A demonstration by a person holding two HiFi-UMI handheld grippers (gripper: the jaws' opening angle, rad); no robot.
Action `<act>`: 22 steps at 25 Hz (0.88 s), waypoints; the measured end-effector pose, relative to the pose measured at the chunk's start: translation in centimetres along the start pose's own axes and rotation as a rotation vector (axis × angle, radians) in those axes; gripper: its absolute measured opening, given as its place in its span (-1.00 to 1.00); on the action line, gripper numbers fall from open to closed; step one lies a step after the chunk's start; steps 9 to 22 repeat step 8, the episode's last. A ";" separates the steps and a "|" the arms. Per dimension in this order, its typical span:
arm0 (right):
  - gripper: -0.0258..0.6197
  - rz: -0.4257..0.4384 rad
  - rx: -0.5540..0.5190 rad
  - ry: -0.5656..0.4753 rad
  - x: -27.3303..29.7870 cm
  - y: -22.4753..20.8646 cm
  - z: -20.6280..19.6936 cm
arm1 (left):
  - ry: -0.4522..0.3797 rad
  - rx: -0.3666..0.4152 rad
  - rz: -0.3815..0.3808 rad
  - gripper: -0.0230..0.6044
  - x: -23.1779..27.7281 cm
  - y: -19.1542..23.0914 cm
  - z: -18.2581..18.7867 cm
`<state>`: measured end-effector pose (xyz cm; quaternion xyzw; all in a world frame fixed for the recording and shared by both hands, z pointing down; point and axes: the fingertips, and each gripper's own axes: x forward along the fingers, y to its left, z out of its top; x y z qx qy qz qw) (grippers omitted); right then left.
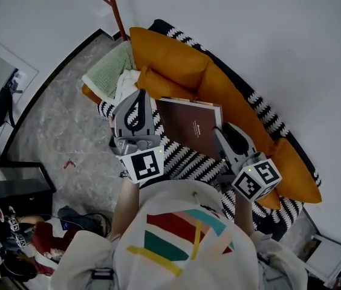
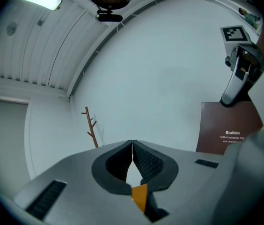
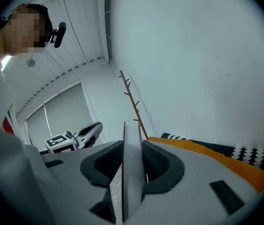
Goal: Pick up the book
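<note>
Above the orange sofa (image 1: 176,59), a brown book (image 1: 191,125) is held up by the right gripper (image 3: 132,148). The jaws of that gripper are pressed tight on the book. In the right gripper view the book is seen thin and edge-on between the two black pads. In the left gripper view the book is seen standing up against the white wall, gripped near its top corner.

The left gripper (image 2: 132,146) is held just beside the book, on its left, and is not touching it. Its jaws are closed together at the tips, and nothing is held between them.

A black and white blanket (image 1: 185,159) is spread over the sofa under the book. A green cloth (image 1: 110,68) is laid at the far end of the sofa, near a wooden coat stand (image 1: 115,8).
</note>
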<state>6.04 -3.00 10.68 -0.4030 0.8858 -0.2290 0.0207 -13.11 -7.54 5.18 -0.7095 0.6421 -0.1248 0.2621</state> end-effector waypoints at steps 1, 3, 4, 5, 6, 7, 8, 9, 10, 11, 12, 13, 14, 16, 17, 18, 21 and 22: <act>-0.48 0.002 0.000 -0.001 0.0 0.0 0.1 | -0.001 0.001 0.001 -0.90 0.0 0.0 0.0; -0.48 0.005 -0.002 -0.001 0.1 0.1 0.2 | -0.005 0.000 0.000 -0.90 0.0 0.0 0.1; -0.48 0.006 -0.004 0.000 0.1 0.1 0.3 | -0.008 0.000 -0.001 -0.90 0.1 0.1 0.2; -0.48 0.005 -0.004 0.000 0.2 0.1 0.3 | -0.011 0.000 -0.004 -0.90 0.1 0.1 0.2; -0.48 0.005 -0.005 0.001 0.2 0.0 0.4 | -0.014 0.000 -0.006 -0.90 0.1 0.0 0.3; -0.48 0.005 -0.005 0.001 0.2 0.0 0.4 | -0.017 0.001 -0.007 -0.90 0.0 0.0 0.3; -0.48 0.005 -0.006 0.000 0.2 0.0 0.5 | -0.019 0.001 -0.008 -0.90 0.0 0.0 0.4; -0.48 0.005 -0.006 0.000 0.2 0.0 0.5 | -0.019 0.001 -0.008 -0.90 0.0 0.0 0.4; -0.48 0.005 -0.006 0.000 0.2 0.0 0.5 | -0.019 0.001 -0.008 -0.90 0.0 0.0 0.4; -0.48 0.005 -0.006 0.000 0.2 0.0 0.5 | -0.019 0.001 -0.008 -0.90 0.0 0.0 0.4; -0.48 0.005 -0.006 0.000 0.2 0.0 0.5 | -0.019 0.001 -0.008 -0.90 0.0 0.0 0.4; -0.48 0.005 -0.006 0.000 0.2 0.0 0.5 | -0.019 0.001 -0.008 -0.90 0.0 0.0 0.4; -0.48 0.005 -0.006 0.000 0.2 0.0 0.5 | -0.019 0.001 -0.008 -0.90 0.0 0.0 0.4; -0.48 0.005 -0.006 0.000 0.2 0.0 0.5 | -0.019 0.001 -0.008 -0.90 0.0 0.0 0.4; -0.48 0.005 -0.006 0.000 0.2 0.0 0.5 | -0.019 0.001 -0.008 -0.90 0.0 0.0 0.4; -0.48 0.005 -0.006 0.000 0.2 0.0 0.5 | -0.019 0.001 -0.008 -0.90 0.0 0.0 0.4; -0.48 0.005 -0.006 0.000 0.2 0.0 0.5 | -0.019 0.001 -0.008 -0.90 0.0 0.0 0.4; -0.48 0.005 -0.006 0.000 0.2 0.0 0.5 | -0.019 0.001 -0.008 -0.90 0.0 0.0 0.4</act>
